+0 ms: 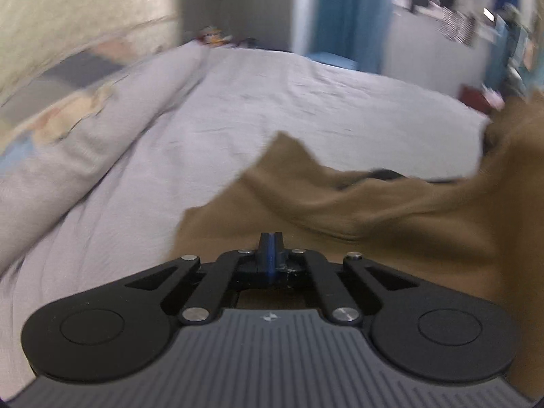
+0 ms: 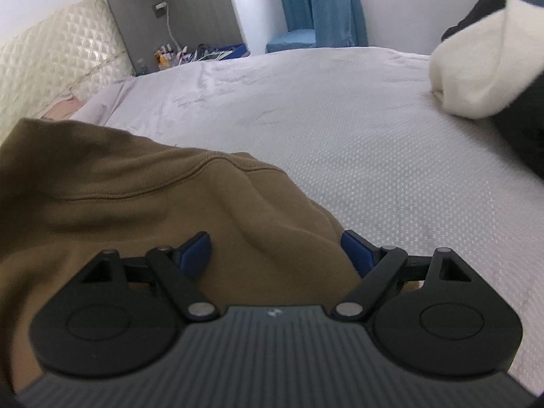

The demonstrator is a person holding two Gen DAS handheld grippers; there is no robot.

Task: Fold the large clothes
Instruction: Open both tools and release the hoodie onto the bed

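Brown sweatshirt (image 2: 142, 204) lies rumpled on the bed (image 2: 340, 142), near edge by both tools. The left tool (image 1: 271, 243) is pinched fully together at the fabric's edge; whether cloth is caught between its fingers I cannot tell. The right tool (image 2: 275, 250) stands wide, a ridge of sweatshirt between its fingers (image 2: 195, 248), unclamped. Looks like the grab-the-hem step; next, the right should clamp, then both lift together.

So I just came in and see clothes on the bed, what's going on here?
A person with a gripper in each hand is folding a brown sweatshirt on the grey bed sheet. The left gripper is shut, apparently pinching the fabric. The right gripper is open, its fingers straddling a bunched edge without pressing it. A white garment lies aside.
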